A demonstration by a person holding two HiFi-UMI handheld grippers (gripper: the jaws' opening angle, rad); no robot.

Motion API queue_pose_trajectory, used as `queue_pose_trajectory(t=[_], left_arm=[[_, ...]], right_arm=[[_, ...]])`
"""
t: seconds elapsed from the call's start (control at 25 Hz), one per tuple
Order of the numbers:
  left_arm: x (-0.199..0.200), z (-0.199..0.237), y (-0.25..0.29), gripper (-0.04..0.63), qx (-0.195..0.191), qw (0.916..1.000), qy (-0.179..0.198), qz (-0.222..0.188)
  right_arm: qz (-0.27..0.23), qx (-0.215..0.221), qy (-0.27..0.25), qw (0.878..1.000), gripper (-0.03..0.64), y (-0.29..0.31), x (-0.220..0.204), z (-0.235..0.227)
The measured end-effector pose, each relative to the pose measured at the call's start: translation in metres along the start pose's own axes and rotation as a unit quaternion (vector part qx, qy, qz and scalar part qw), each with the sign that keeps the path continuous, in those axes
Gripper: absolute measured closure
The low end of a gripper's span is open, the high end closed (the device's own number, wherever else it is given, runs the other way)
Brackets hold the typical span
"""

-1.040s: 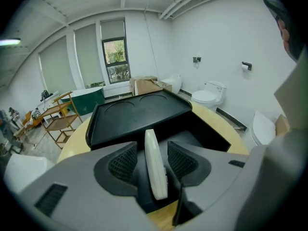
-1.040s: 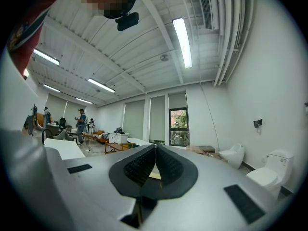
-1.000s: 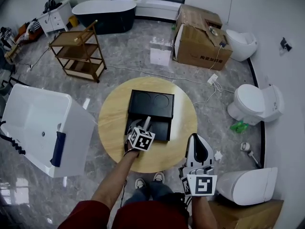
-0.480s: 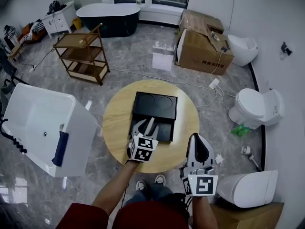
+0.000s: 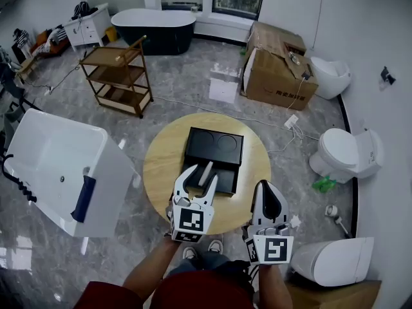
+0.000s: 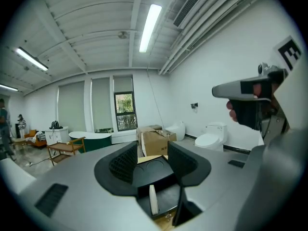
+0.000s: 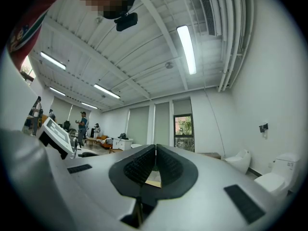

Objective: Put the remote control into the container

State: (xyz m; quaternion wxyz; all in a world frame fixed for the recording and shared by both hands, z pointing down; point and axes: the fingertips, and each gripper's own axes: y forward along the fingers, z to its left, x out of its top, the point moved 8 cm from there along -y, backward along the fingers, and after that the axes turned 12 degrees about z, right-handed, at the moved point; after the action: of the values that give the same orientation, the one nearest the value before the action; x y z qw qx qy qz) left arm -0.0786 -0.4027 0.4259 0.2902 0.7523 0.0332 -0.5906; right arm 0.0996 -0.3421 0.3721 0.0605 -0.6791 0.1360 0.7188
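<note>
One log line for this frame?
left tool open, empty, above container | right tool shut, empty | remote control in container's near compartment | placement looks done

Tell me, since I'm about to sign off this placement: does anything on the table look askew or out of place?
Only the remote control: it is inside the near compartment of the black container, but it seems to stand on its narrow edge and lies slanted, not flat. Nothing else stands out.

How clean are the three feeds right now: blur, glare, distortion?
Head view: sharp, evenly lit, edges bowed; remote control clear in the container. Left gripper view: strong fisheye, dark corners, bright ceiling lamp. Right gripper view: same fisheye, no motion blur.
</note>
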Motion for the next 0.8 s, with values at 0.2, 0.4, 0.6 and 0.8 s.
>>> queue_pose_trajectory(t=[0.2, 0.4, 0.6, 0.8], left_arm=[[0.025, 0.009, -0.033, 0.407, 0.013, 0.9978, -0.011, -0.064], [0.039, 0.017, -0.067, 0.408, 0.033, 0.9914, -0.024, -0.125], [0.049, 0.020, -0.094, 0.408, 0.036, 0.9857, -0.049, -0.157], [0.054, 0.017, -0.111, 0.410, 0.039, 0.9819, -0.060, -0.176]], right_arm=[[-0.010, 0.007, -0.002, 1.000, 0.592, -0.001, 0.008, 0.008], [-0.017, 0.009, -0.001, 1.000, 0.594, -0.005, 0.011, 0.013], [-0.021, 0.016, 0.001, 1.000, 0.594, -0.008, 0.014, 0.017], [-0.026, 0.031, -0.002, 0.999, 0.594, -0.010, 0.018, 0.025]])
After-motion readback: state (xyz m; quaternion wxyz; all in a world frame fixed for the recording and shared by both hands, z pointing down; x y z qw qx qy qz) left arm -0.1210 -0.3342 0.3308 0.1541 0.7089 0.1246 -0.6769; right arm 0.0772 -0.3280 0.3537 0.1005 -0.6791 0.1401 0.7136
